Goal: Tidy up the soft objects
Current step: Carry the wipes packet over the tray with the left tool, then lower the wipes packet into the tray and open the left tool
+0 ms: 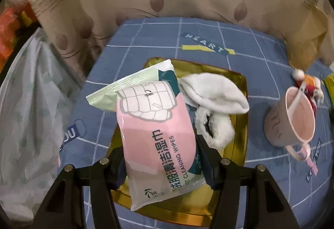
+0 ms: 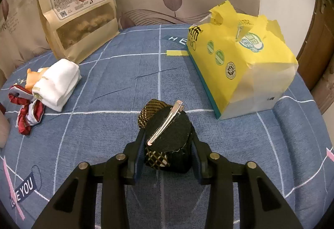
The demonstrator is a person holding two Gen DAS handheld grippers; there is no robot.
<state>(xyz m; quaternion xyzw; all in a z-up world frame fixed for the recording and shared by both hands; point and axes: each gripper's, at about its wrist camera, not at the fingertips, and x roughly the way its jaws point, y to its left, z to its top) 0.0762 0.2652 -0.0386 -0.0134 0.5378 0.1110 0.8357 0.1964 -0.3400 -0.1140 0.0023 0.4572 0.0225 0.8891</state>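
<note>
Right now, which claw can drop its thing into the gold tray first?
The left claw. It holds the pink wipes pack right above the gold tray. The right claw grips a black hair clip, with no tray in its view.

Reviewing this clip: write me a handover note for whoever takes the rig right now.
Left gripper: shut on the pink wipes pack, held over the gold tray.
Right gripper: shut on the black hair clip bow, above the blue bedspread.
Done: white socks and white fluffy item lie in the tray.
Left: place wipes and bow; folded white cloth and red scrunchie remain on the bedspread.
</note>
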